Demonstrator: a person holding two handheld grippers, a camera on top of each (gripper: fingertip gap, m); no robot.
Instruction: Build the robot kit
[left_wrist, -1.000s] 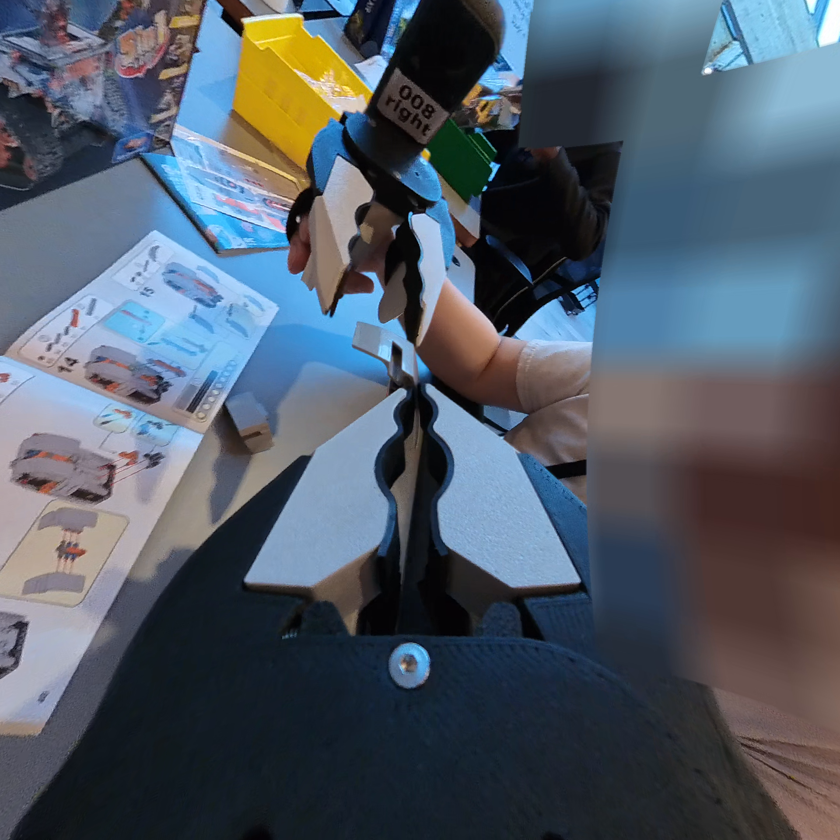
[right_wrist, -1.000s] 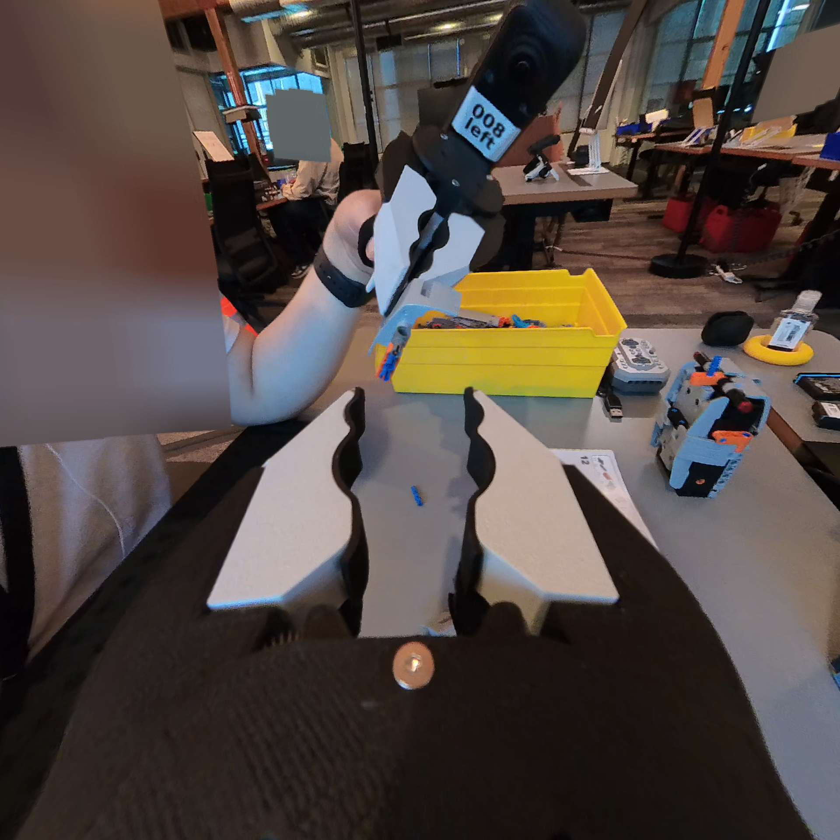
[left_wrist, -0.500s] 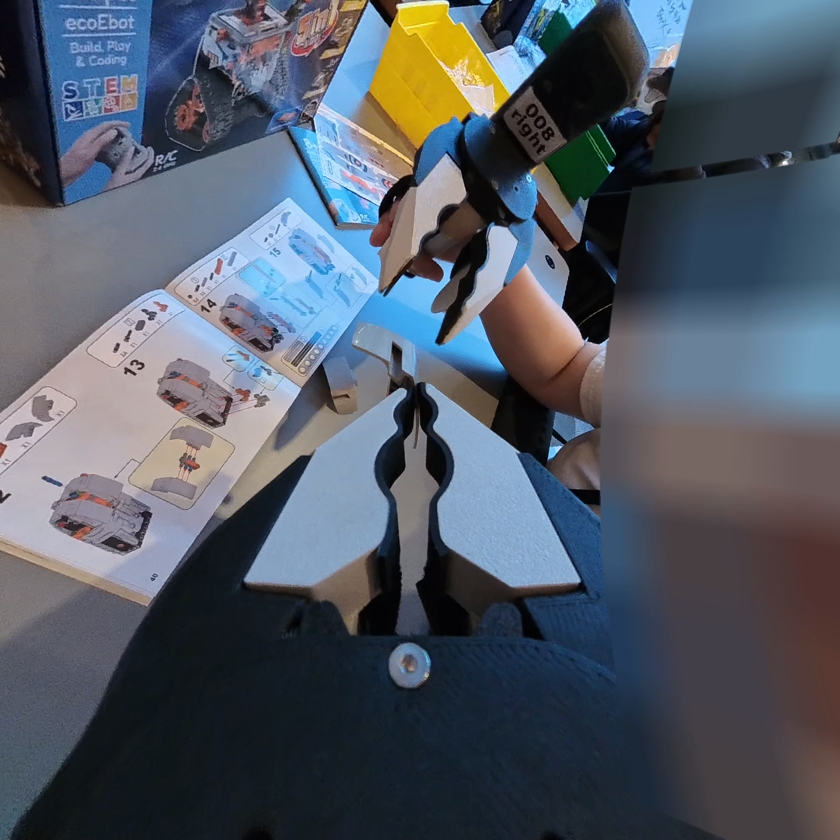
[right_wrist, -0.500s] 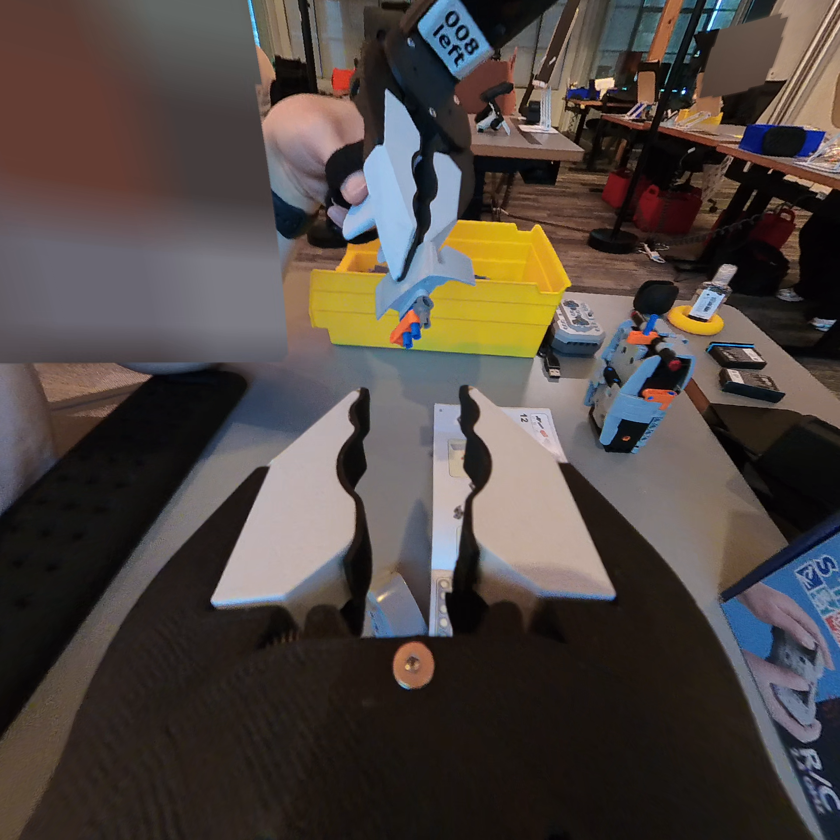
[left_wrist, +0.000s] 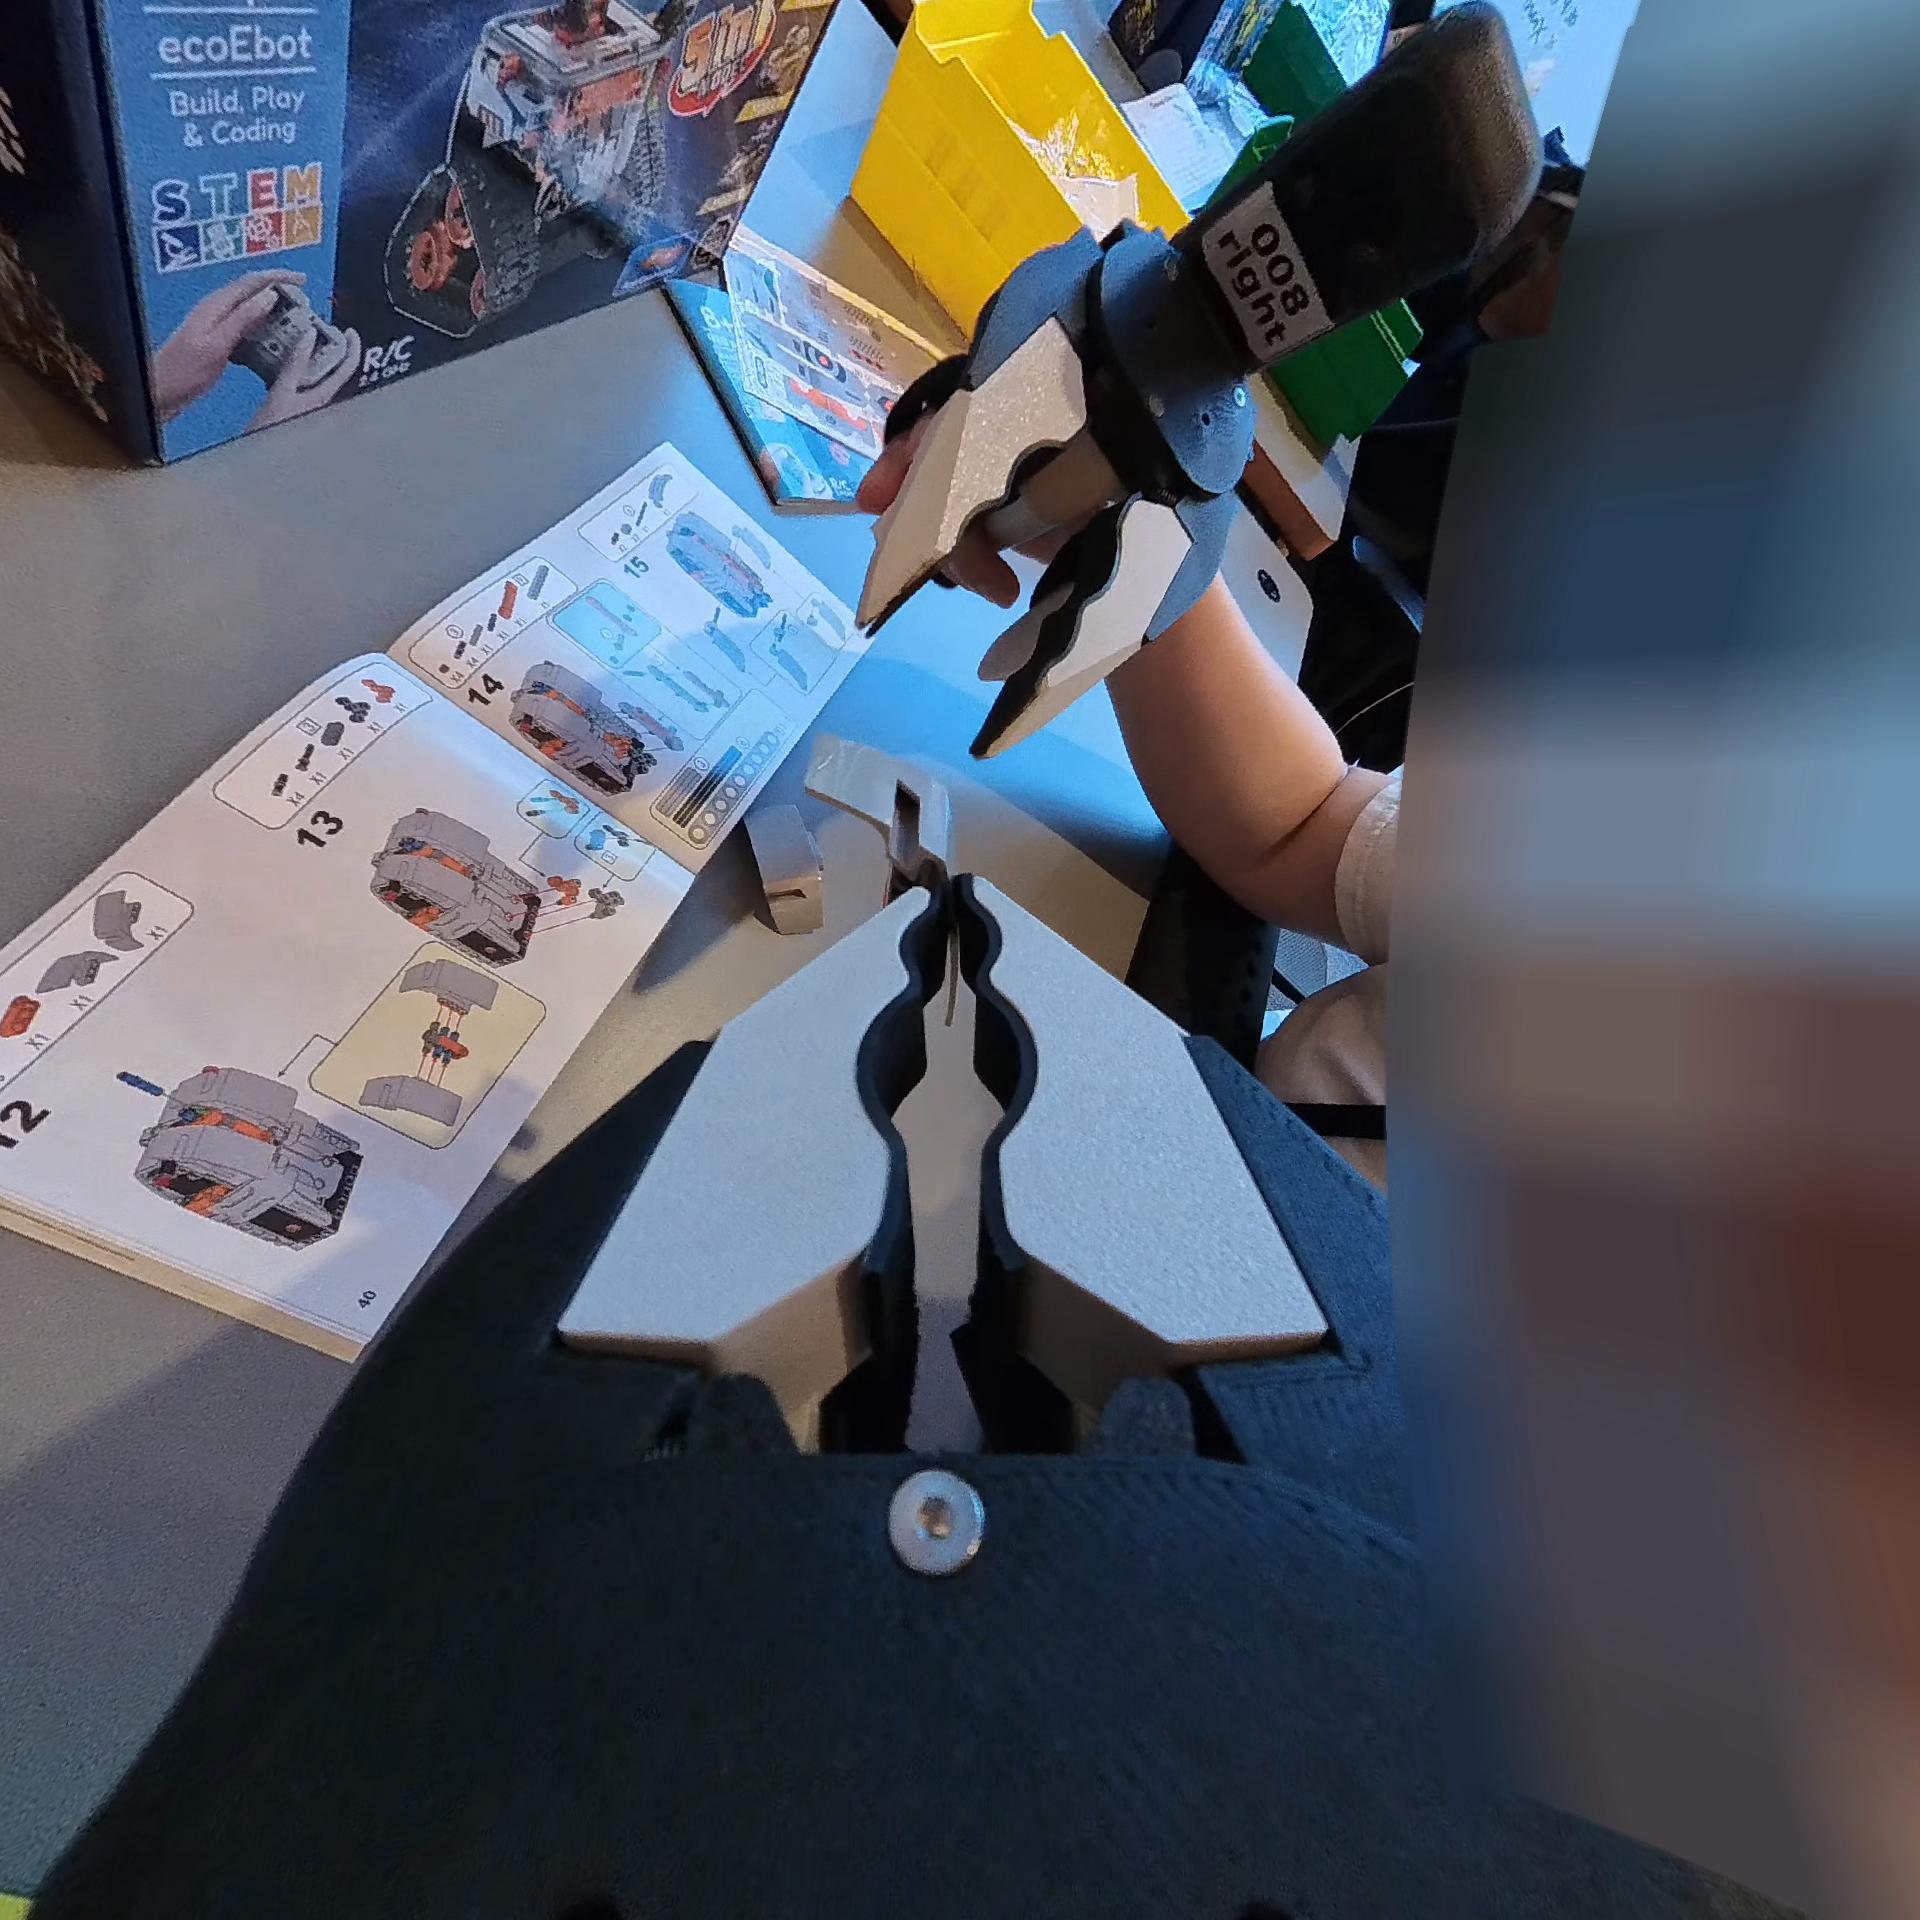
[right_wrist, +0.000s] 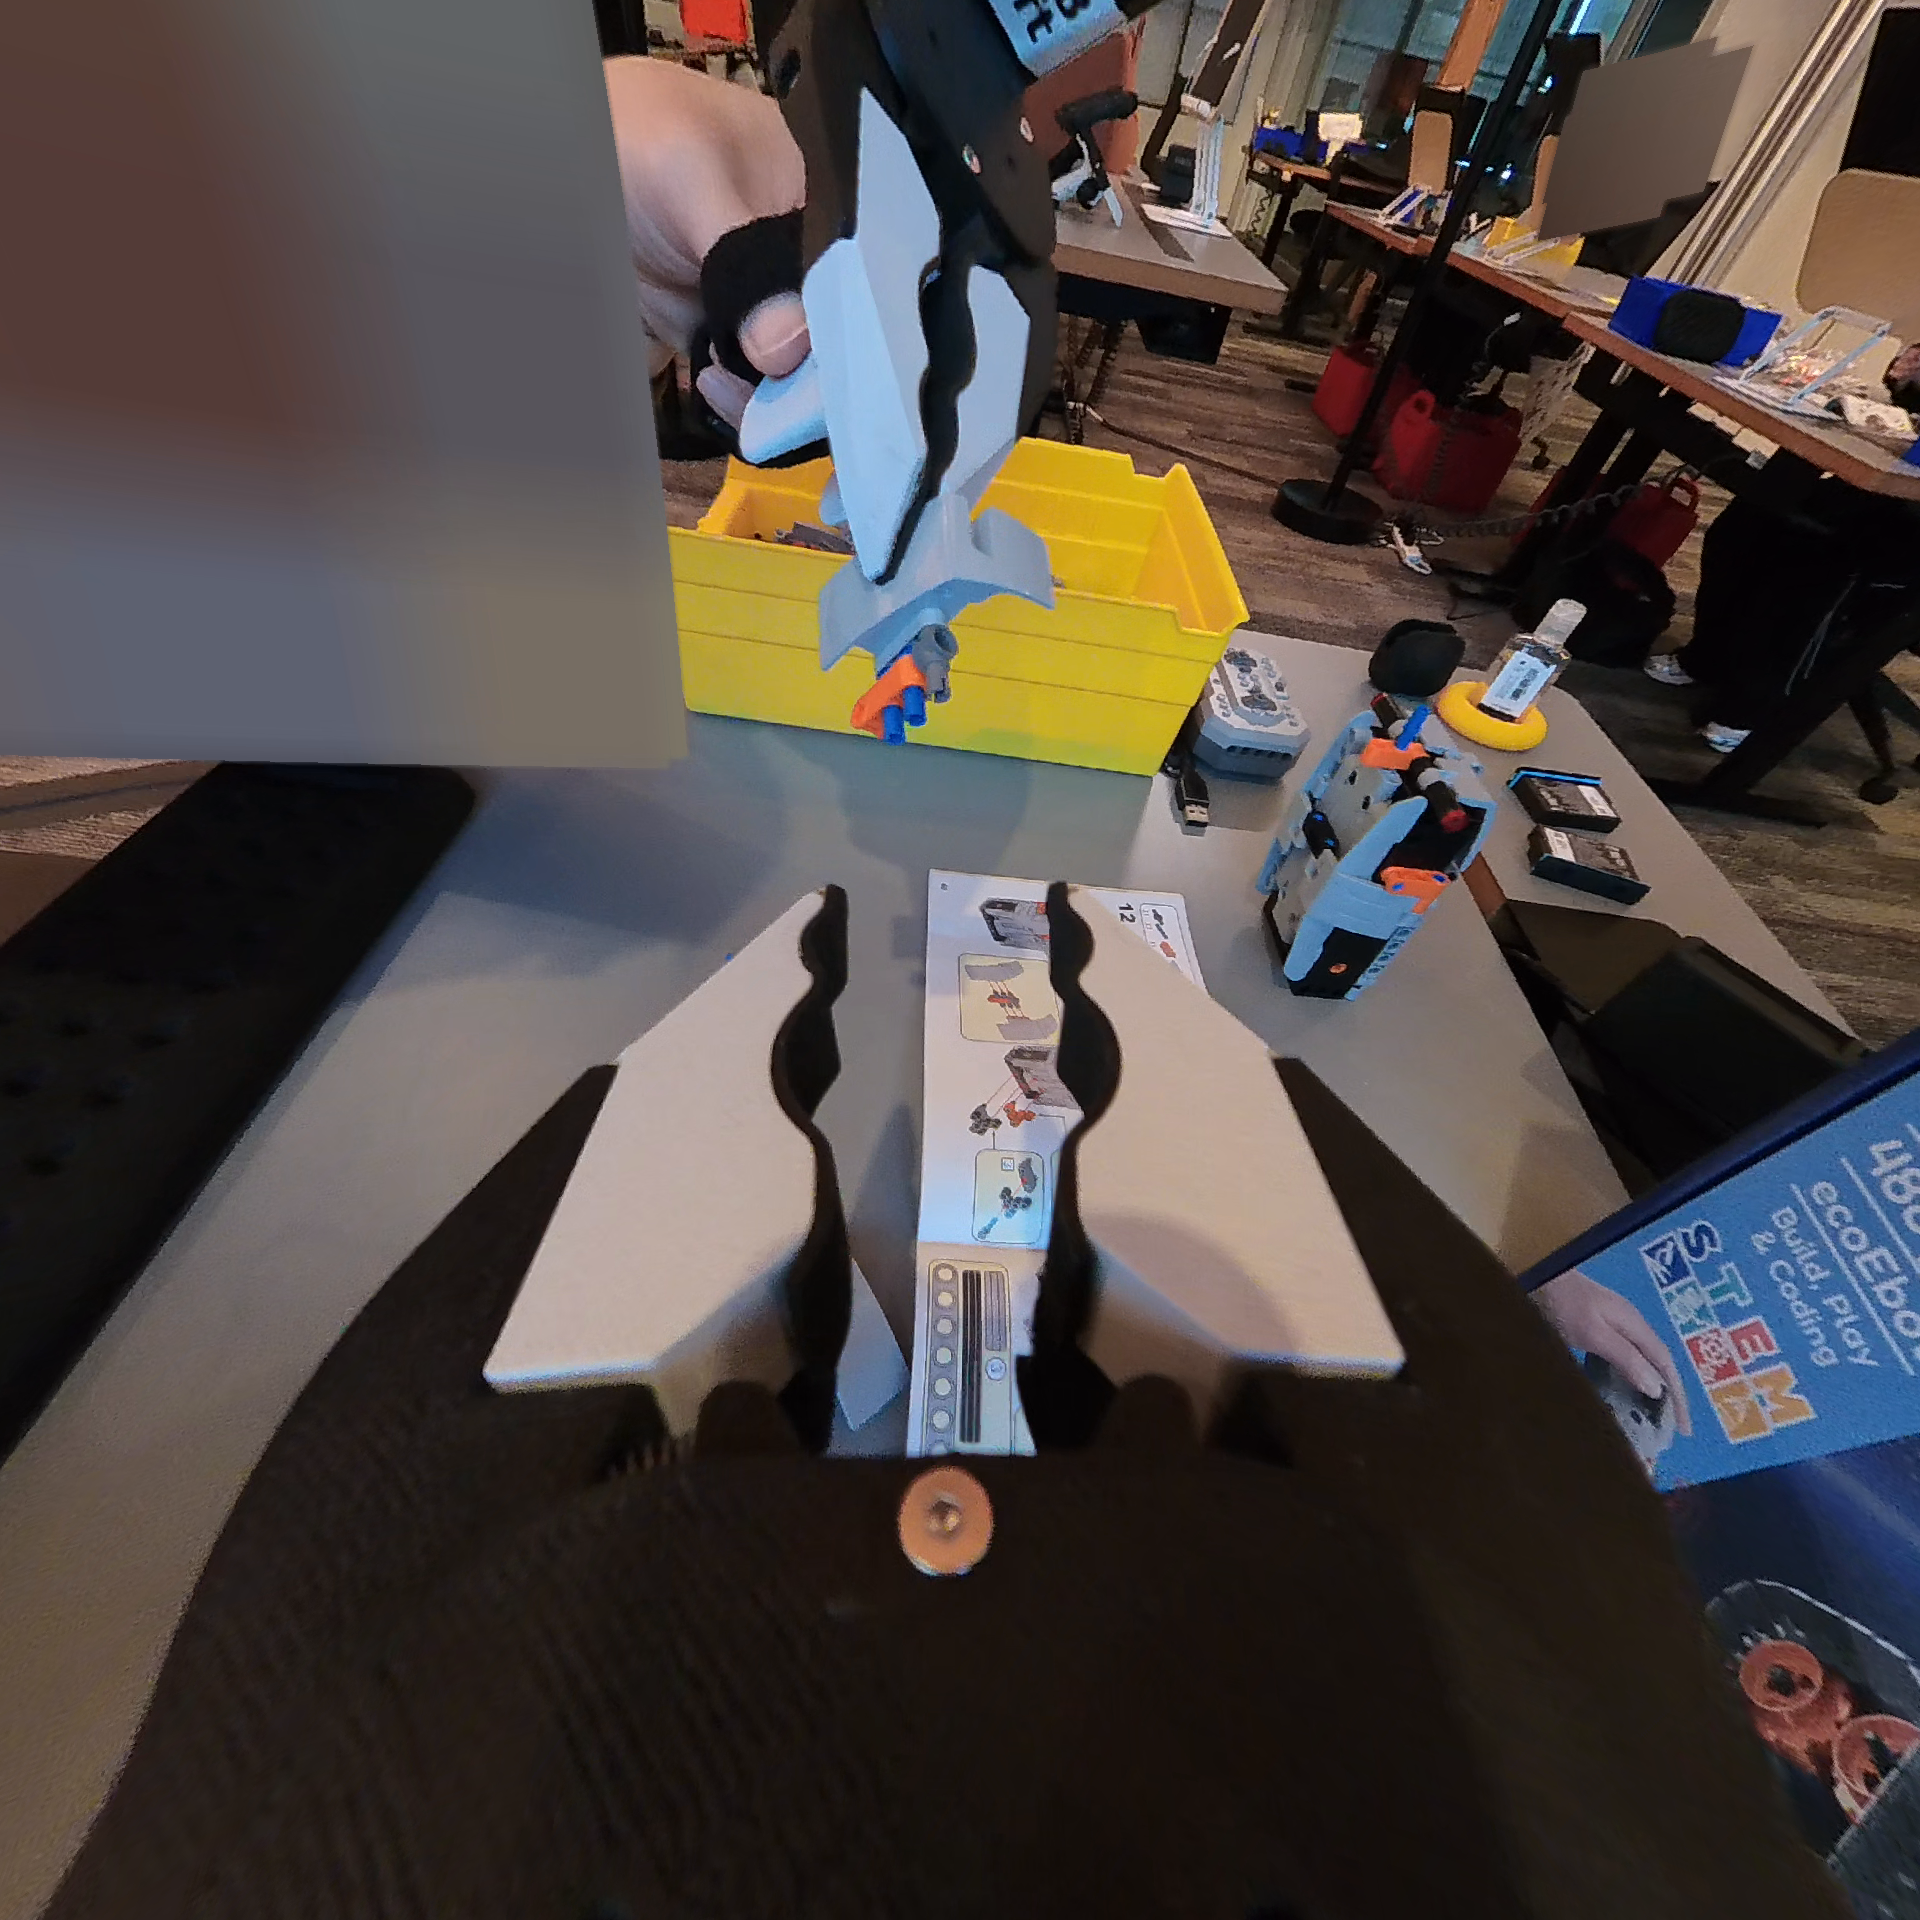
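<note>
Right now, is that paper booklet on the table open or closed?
Open: the booklet lies flat on the grey table, two pages of building diagrams spread face up.

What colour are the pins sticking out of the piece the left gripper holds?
Orange and blue pins, clearest in the right wrist view.

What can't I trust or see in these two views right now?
- Left wrist view: a blur patch hides the right third; the left gripper covers most of the held gray piece.
- Right wrist view: a blur patch hides the upper left; the right gripper fingers cover parts of the instruction booklet.
- Yellow bin contents: mostly hidden by its wall and the held piece.
</note>
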